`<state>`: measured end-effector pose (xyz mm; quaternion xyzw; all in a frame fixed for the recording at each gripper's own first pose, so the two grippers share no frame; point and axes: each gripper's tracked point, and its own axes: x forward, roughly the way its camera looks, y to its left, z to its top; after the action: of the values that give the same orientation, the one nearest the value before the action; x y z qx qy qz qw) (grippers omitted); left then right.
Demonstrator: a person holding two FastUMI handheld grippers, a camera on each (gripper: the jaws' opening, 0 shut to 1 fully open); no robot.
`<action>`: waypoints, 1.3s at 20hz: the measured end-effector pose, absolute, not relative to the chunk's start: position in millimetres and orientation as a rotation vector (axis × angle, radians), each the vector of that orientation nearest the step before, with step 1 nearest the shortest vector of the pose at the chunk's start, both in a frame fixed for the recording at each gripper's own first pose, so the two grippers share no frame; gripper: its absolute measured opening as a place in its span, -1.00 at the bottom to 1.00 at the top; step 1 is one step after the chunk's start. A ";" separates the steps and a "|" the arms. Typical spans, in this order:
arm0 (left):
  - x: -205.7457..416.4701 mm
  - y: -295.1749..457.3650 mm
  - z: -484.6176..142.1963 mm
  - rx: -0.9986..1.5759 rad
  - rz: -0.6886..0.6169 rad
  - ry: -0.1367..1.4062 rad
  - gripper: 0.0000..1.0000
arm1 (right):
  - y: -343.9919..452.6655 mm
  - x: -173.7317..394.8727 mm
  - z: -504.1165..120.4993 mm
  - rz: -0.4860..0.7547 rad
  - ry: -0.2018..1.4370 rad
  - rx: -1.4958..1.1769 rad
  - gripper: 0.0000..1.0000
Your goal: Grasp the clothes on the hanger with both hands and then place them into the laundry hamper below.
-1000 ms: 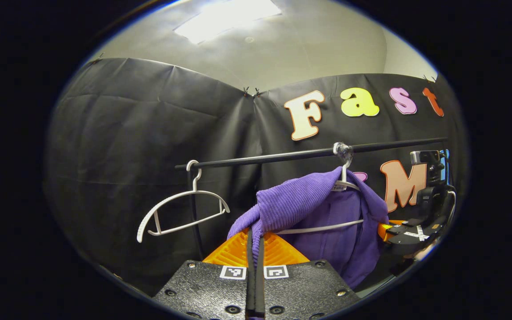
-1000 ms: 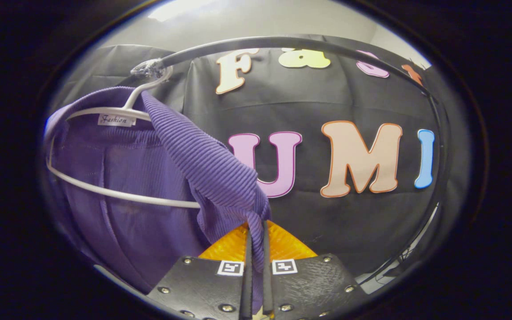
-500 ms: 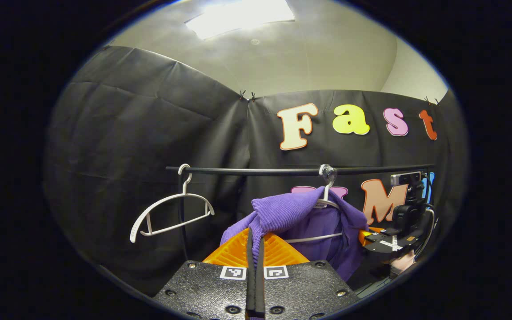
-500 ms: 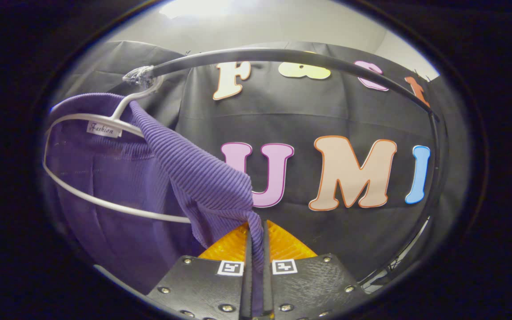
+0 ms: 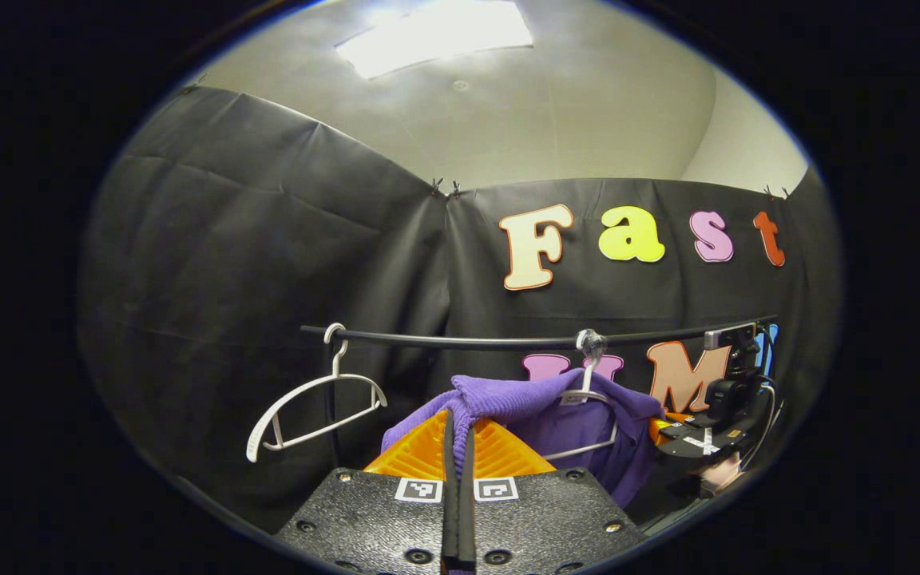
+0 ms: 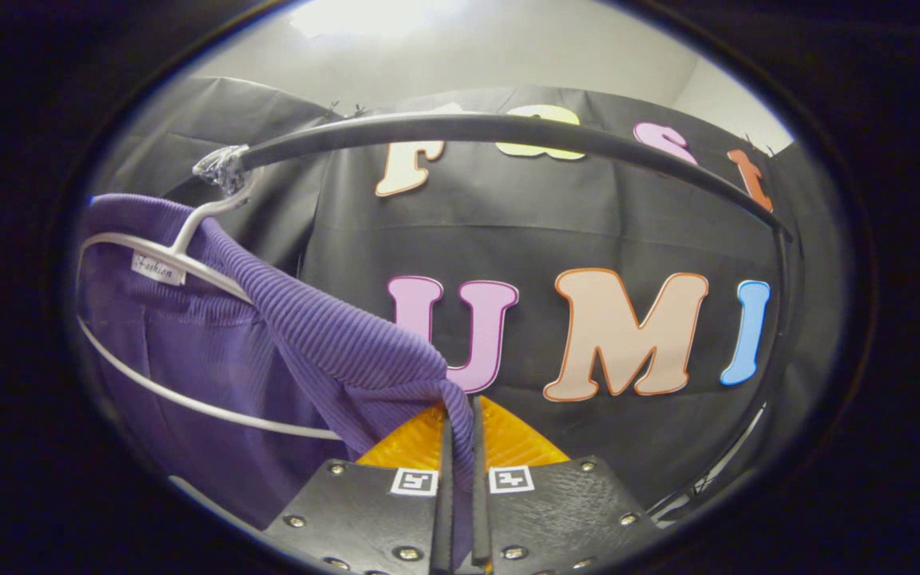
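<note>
We hold the purple ribbed knit garment (image 6: 332, 343) with both: the left gripper (image 5: 457, 487) and right gripper (image 6: 458, 487) are each clenched on one shoulder. It is draped over the white plastic hanger (image 6: 188, 399) (the hamper should be below).

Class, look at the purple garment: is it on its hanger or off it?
On. The purple garment drapes over the white hanger, whose hook sits on the rail; both grippers pinch its shoulders.

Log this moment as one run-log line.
left tongs: shut on purple garment | right tongs: shut on purple garment | garment draped over white hanger | hanger on rail
</note>
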<state>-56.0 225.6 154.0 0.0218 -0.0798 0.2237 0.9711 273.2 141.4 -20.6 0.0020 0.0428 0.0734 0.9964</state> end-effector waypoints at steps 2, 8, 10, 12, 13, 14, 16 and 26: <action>-56.5 232.2 161.7 0.048 0.457 -0.169 -1.00 | 142.0 274.0 -12.9 0.151 0.071 0.010 -0.82; -64.0 252.2 170.8 0.072 0.481 -0.156 -1.00 | 149.4 281.3 6.3 0.175 0.041 0.028 -0.82; -66.1 258.5 170.8 0.088 0.493 -0.148 -1.00 | 154.5 281.3 11.1 0.181 0.028 0.030 -0.82; -69.4 264.5 168.5 0.090 0.507 -0.139 -1.00 | 158.3 283.6 14.8 0.187 0.020 0.033 -0.83; -70.0 268.8 166.4 0.091 0.515 -0.134 -1.00 | 159.5 283.5 16.4 0.190 0.017 0.035 -0.82; -71.0 273.2 164.6 0.096 0.523 -0.128 -1.00 | 160.1 283.1 18.1 0.195 0.015 0.039 -0.82; -72.9 281.8 159.5 0.106 0.542 -0.116 -1.00 | 163.0 283.6 21.2 0.203 0.009 0.042 -0.82; -55.9 313.5 124.3 0.156 0.570 -0.086 -1.00 | 161.1 291.7 25.4 0.190 0.002 0.031 -0.82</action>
<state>-55.9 313.5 124.3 0.0768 -0.0425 0.2807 0.9558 291.7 161.1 25.4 0.0155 0.0008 0.0948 0.9954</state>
